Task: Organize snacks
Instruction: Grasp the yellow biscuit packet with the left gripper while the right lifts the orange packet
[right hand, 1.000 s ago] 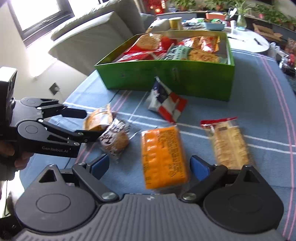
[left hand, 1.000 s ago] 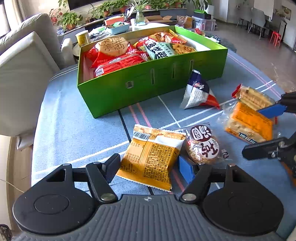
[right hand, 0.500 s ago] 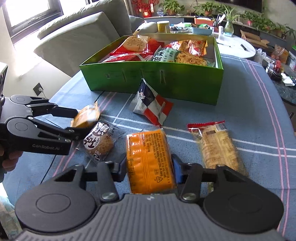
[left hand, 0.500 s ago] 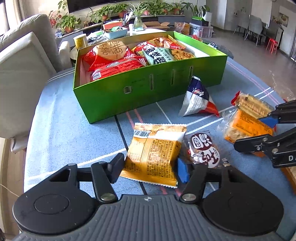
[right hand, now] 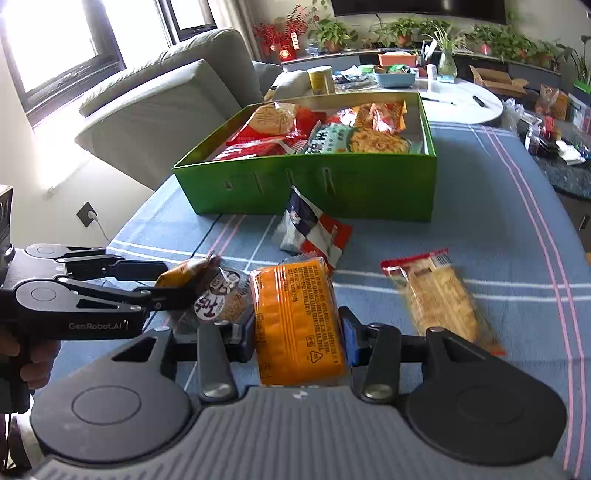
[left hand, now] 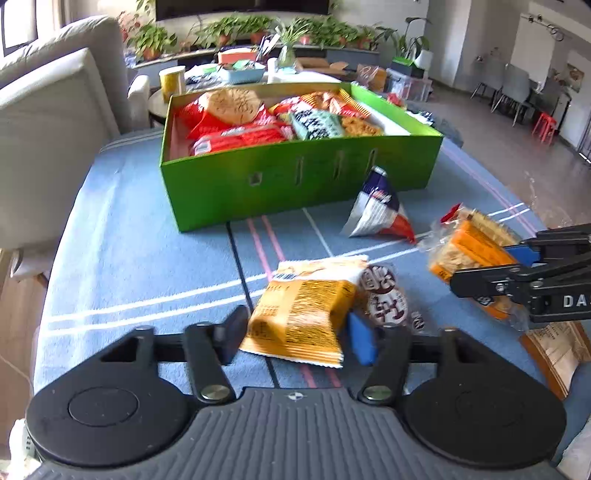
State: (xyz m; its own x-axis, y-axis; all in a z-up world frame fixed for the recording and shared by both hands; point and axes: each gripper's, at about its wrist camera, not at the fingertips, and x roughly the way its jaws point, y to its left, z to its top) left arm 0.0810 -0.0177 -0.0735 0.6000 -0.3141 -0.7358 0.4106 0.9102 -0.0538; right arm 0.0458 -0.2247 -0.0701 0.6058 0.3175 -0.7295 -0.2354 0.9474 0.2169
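Clamping a flat orange cracker packet point(right hand: 299, 317) between its blue pads, the right gripper point(right hand: 299, 338) has just been closing. The left gripper point(left hand: 295, 334), jaws just reopening slightly, presses on a crinkled yellow-orange foil snack bag point(left hand: 303, 314). Both packets sit just above the blue striped tablecloth point(left hand: 140, 258), near the open green cardboard box point(left hand: 295, 181) of snacks.

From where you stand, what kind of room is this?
Probably a home living room: a grey sofa beside the table, a row of potted plants along the far wall, and a dark screen above them.
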